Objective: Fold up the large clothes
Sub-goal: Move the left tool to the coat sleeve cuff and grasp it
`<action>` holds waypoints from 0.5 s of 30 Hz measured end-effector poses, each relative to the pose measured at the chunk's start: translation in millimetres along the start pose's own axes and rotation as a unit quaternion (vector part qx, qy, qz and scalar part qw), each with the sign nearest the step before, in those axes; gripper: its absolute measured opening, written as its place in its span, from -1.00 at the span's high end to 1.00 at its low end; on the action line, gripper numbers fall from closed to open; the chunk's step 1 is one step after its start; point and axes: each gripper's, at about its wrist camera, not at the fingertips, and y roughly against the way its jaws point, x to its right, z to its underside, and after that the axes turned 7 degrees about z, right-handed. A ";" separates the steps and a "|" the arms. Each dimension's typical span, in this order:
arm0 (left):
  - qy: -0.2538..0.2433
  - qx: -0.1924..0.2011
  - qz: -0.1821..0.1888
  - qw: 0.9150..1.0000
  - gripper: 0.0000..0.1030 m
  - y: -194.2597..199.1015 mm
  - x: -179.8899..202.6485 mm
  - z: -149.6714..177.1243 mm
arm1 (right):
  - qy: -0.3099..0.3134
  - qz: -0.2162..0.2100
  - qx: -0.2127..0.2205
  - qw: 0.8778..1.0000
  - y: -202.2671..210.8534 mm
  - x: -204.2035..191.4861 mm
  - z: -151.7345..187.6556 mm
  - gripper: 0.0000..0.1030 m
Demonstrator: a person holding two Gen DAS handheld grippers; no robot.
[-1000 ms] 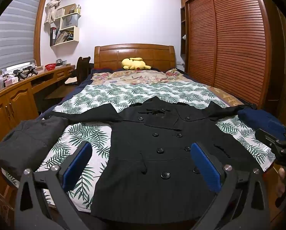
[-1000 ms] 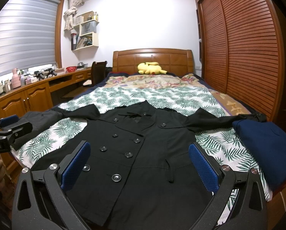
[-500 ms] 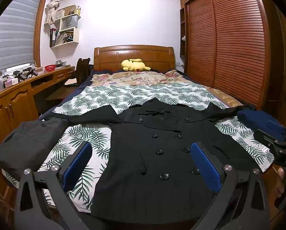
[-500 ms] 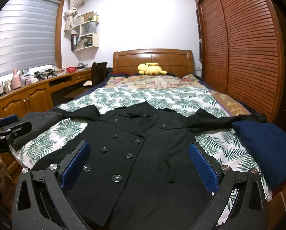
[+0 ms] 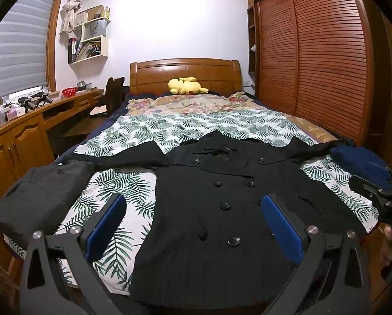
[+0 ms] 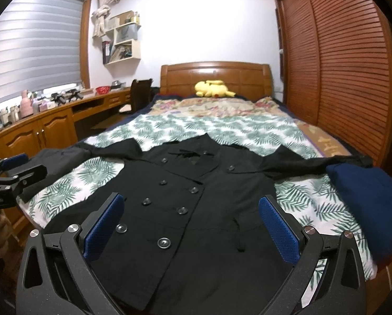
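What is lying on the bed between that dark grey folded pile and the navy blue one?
The black coat, spread flat and buttoned, with leaf-print sheet showing either side. The right wrist view shows grey pile and navy pile flanking it.

Warm, dim indoor light, brightest on the back wall (image 5: 175,21) above the headboard (image 5: 185,72). Heavy fisheye bend bows the wardrobe doors (image 6: 348,60); black vignette fills the corners. The black coat (image 6: 196,210) swallows detail, with slight softness toward the edges.

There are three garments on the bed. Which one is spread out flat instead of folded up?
The black double-breasted coat in the middle, lying buttons up with both sleeves stretched sideways. The grey garment at the left edge and the navy one at the right edge are folded bundles.
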 end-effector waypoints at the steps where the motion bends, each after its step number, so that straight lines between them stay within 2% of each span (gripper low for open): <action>1: 0.000 -0.002 0.000 1.000 -1.00 -2.8 -1.9 -0.1 | 0.000 0.000 -0.002 1.000 -3.2 -0.3 -0.5 -1.00; 11: -0.002 -0.025 -0.015 1.000 -1.00 -44.1 -37.4 0.9 | 0.030 -0.006 -0.028 0.999 -63.7 -11.1 9.6 -1.00; 15: -0.001 -0.035 -0.024 0.999 -1.00 -65.9 -56.2 -0.3 | 0.037 -0.023 -0.040 0.998 -93.3 -17.7 13.6 -1.00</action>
